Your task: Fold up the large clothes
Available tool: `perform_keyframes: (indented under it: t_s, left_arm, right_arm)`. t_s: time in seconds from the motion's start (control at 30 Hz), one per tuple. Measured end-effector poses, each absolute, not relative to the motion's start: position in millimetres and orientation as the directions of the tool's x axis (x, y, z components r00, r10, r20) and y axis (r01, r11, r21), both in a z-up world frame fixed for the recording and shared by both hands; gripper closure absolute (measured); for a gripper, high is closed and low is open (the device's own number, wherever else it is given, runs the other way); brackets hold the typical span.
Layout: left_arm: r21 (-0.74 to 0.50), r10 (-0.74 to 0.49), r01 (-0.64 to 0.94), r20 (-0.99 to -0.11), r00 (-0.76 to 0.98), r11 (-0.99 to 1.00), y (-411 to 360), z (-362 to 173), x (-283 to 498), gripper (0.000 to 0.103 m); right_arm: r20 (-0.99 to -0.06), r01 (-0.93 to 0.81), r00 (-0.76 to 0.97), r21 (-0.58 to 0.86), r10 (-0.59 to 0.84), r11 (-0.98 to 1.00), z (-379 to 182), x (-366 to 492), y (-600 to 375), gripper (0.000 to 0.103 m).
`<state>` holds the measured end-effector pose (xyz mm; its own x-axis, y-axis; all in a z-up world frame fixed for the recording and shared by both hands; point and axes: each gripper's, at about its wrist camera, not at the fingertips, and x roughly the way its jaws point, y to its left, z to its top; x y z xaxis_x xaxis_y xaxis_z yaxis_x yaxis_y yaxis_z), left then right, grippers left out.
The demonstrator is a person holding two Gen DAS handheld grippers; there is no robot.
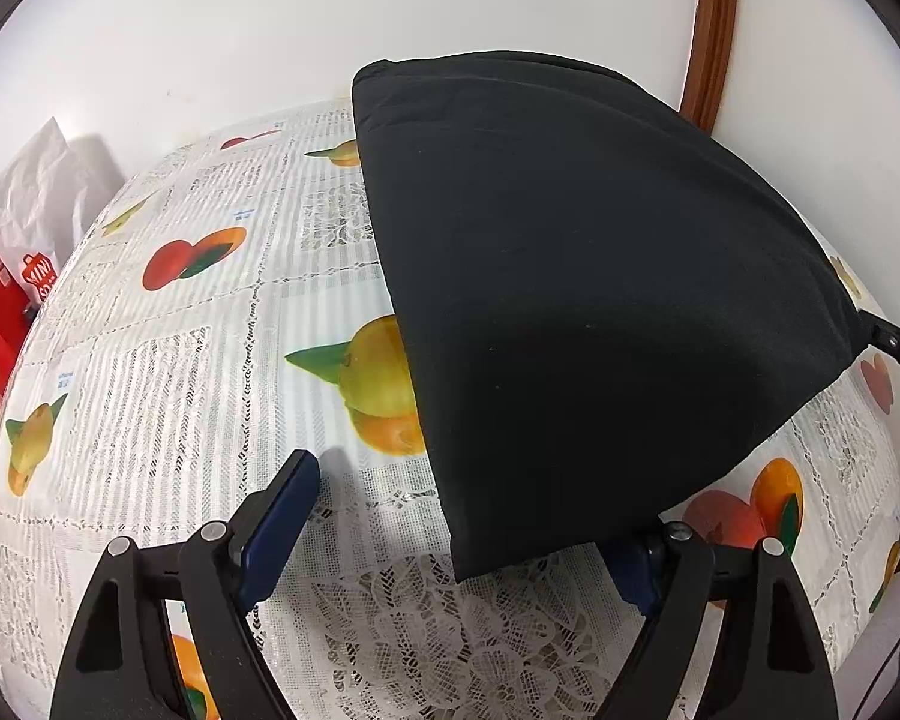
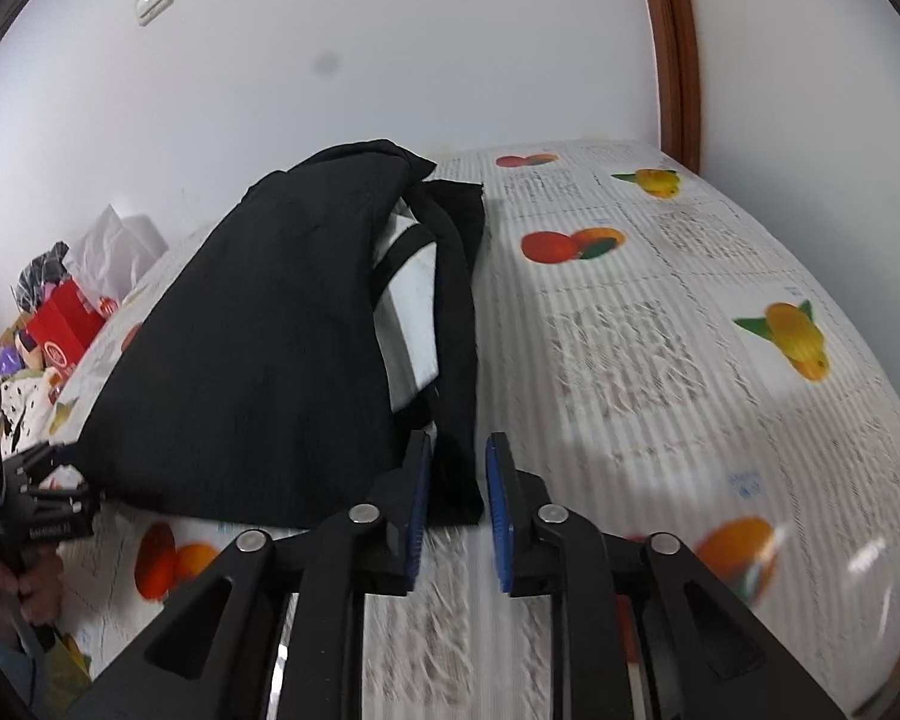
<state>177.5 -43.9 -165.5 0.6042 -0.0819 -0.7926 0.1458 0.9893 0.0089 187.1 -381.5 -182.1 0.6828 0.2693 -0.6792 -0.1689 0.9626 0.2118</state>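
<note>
A table covered in a white lace-patterned plastic cloth printed with oranges and lemons (image 1: 168, 372) is filling both views, running back to a plain white wall. A large black fabric garment (image 1: 570, 300) is lying folded on it, spreading from the centre of the left wrist view toward two o'clock; in the right wrist view it is sitting from the centre toward ten o'clock, with a white panel edged in black peeking out along its open side. A red printed box (image 2: 66, 324) is standing among clutter at nine o'clock, well apart from the garment.

The left gripper (image 1: 468, 516) is hovering with its jaws spread wide, the garment's near corner lying between them but unpressed. The right gripper (image 2: 459, 504) is sitting at six o'clock in its own view, jaws narrowly parted around the black strip at the garment's near edge; the pads appear not to be pressing it.

The step in hand looks like taking hold for the next fold. To do it well, each gripper should be catching every layer at its corner, pinching firmly, then lifting both together so the white inner panel is staying tucked.
</note>
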Motion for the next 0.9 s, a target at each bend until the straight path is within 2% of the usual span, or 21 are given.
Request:
perform_keyframes:
  t_s: [0.17, 0.37, 0.6, 0.7, 0.73, 0.77, 0.9]
  left_arm:
    - [-0.018, -0.114, 0.163, -0.787, 0.607, 0.987, -39.0, -161.2, 170.7, 0.024]
    - [-0.084, -0.179, 0.182, -0.773, 0.608, 0.980, -28.3, -157.0, 160.3, 0.038]
    - [-0.129, -0.238, 0.220, -0.764, 0.599, 0.967, -33.0, -155.2, 157.9, 0.067]
    - [-0.138, -0.245, 0.220, -0.765, 0.595, 0.966, -32.6, -154.9, 161.5, 0.077]
    - [-0.133, -0.237, 0.213, -0.766, 0.598, 0.968, -31.7, -154.7, 163.1, 0.083]
    - [-0.129, -0.230, 0.207, -0.765, 0.601, 0.970, -30.3, -154.4, 164.7, 0.083]
    - [-0.148, -0.237, 0.194, -0.765, 0.600, 0.970, -23.3, -153.9, 171.4, 0.085]
  right_arm:
    - [-0.692, -0.188, 0.673, 0.181, 0.261, 0.965, -176.6, 168.9, -387.3, 0.071]
    - [-0.727, -0.222, 0.640, 0.135, 0.248, 0.966, -186.4, 163.2, -373.2, 0.070]
    - [-0.728, -0.182, 0.645, 0.152, 0.235, 0.971, -193.0, 185.9, -364.8, 0.070]
    - [-0.736, -0.168, 0.637, 0.159, 0.230, 0.973, -197.5, 194.8, -360.8, 0.077]
    - [-0.737, -0.167, 0.637, 0.153, 0.225, 0.974, -198.2, 197.1, -358.3, 0.085]
    - [-0.735, -0.167, 0.641, 0.147, 0.220, 0.975, -198.0, 198.5, -356.4, 0.091]
    - [-0.736, -0.175, 0.644, 0.125, 0.209, 0.977, -196.2, 206.4, -347.0, 0.095]
